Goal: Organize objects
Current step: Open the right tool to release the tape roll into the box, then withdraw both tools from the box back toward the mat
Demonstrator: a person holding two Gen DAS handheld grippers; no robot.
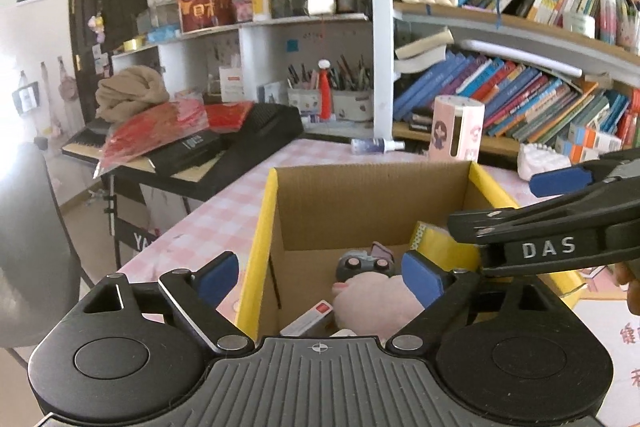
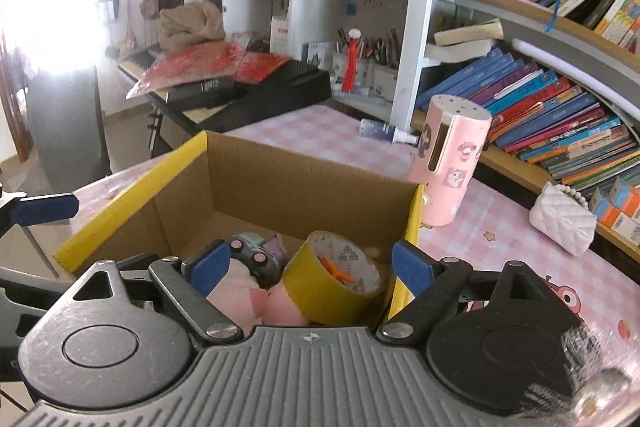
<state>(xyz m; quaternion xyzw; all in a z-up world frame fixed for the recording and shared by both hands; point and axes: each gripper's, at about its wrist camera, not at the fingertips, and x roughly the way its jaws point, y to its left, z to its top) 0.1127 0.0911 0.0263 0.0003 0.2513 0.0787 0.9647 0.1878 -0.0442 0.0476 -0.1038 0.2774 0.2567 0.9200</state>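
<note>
Inside the cardboard box [image 2: 280,183], a yellow tape roll [image 2: 334,277] lies on its side against the right wall, core facing the camera; left of it rest a pink plush toy [image 2: 236,287] and a grey toy car [image 2: 256,255]; a red-and-white carton [image 1: 310,319], perhaps a medicine pack, lies nearest. The left gripper [image 1: 320,277] and right gripper [image 2: 310,265] hover above the box, fingers spread wide, holding nothing. Beyond the box's right corner, a pink cylinder [image 2: 452,159] stands upright on the bench [image 2: 500,227], nearer the right gripper.
</note>
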